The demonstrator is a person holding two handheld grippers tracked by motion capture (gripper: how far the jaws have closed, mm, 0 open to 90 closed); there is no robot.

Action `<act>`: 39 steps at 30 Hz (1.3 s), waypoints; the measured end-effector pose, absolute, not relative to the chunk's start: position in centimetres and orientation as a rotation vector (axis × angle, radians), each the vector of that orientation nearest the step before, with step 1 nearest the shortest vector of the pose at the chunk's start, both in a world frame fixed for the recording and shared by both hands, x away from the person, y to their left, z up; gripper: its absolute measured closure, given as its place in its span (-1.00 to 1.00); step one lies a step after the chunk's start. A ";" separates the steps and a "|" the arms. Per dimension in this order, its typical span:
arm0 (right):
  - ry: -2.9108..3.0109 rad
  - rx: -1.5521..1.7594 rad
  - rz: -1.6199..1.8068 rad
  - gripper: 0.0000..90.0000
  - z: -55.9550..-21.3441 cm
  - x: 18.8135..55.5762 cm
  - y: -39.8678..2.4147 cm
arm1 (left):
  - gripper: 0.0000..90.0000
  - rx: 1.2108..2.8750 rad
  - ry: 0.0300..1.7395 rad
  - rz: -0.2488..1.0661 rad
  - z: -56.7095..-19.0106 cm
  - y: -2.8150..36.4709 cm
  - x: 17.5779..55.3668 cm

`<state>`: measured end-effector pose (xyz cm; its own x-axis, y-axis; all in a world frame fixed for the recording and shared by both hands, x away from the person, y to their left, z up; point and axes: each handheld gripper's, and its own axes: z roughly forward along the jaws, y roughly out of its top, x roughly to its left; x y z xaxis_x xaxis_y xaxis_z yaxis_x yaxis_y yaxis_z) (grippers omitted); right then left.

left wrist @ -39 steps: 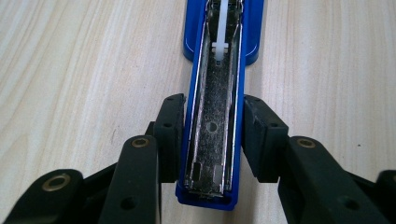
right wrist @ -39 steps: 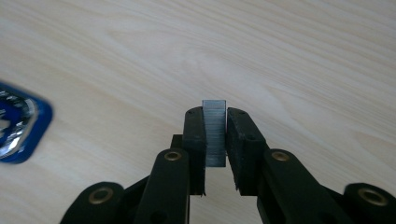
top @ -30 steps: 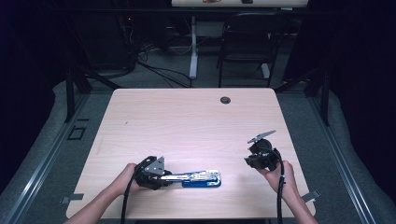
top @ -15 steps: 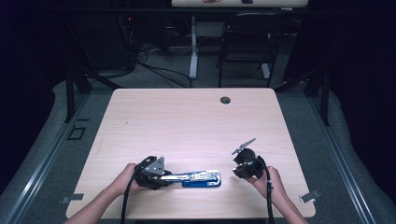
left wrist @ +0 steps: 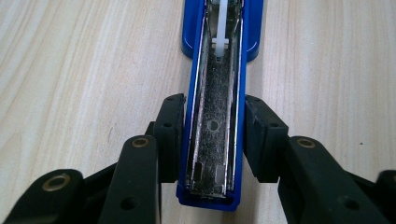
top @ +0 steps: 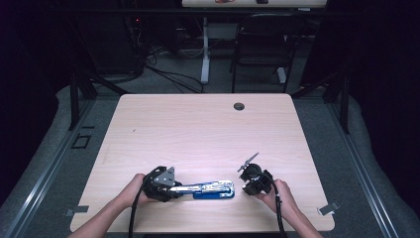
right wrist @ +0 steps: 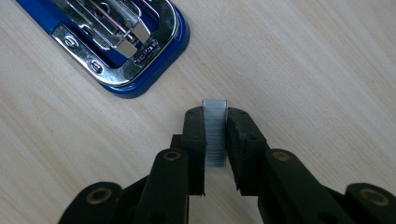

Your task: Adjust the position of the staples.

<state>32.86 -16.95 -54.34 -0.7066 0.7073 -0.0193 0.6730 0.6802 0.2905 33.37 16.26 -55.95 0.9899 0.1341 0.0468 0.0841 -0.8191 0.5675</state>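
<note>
Over the table [top: 198, 129], right tongs [right wrist: 215, 122] pinching staples [right wrist: 215, 135] have neared the stapler [top: 210, 189] left tongs [left wrist: 212, 135] clamp.

Right gripper comes in towards the open stapler

The right gripper [top: 246, 174], its black jaws clamped on a silvery strip of staples [right wrist: 215, 133], is now lower and further left than in the earlier pictures: it leaves the spot by the desk's right edge and crosses towards the near-edge middle, ending just beside the metal front end of the opened blue stapler [top: 214, 189], with the person's right hand [top: 282, 196] following it inwards.
</note>
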 end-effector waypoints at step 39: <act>2.732 1.154 0.578 0.74 -53.1 33.9 -17.2 | 0.41 2.542 0.127 0.119 -56.1 16.2 33.3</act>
